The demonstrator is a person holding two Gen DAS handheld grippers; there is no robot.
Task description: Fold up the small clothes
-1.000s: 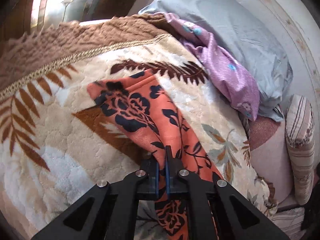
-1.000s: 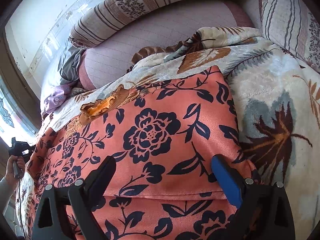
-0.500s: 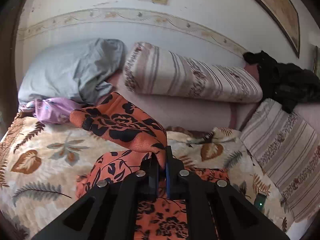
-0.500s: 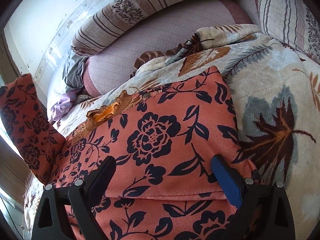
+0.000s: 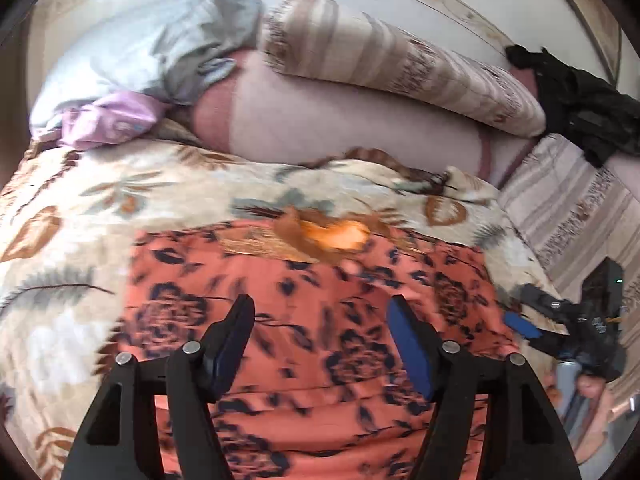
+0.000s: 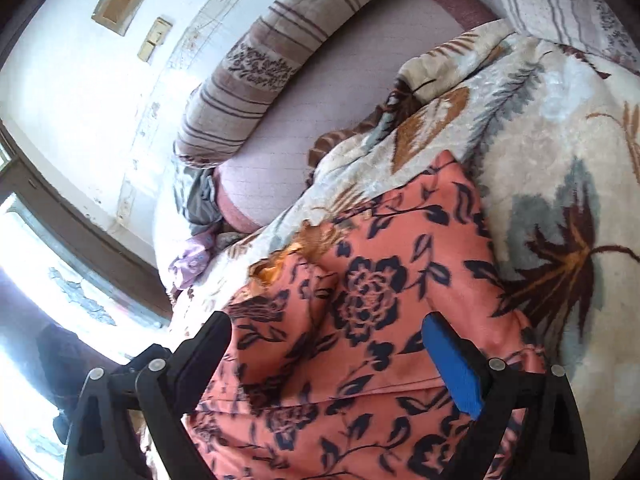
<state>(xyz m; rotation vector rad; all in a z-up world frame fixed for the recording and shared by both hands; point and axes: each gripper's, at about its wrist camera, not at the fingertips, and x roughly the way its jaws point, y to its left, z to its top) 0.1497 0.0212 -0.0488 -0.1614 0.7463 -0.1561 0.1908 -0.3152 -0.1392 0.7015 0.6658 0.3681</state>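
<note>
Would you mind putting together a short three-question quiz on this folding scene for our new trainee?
1. True or false: the left tool is clamped on the orange floral garment.
2. Multiple choice: the garment lies on A) a bare wooden table, B) a leaf-patterned blanket, C) a tiled floor.
3. Short answer: what is the state of the right tool?

Key
1. False: its jaws stand wide apart over the cloth and hold nothing.
2. B.
3. Open, over the same garment, with nothing held between its fingers.
</note>
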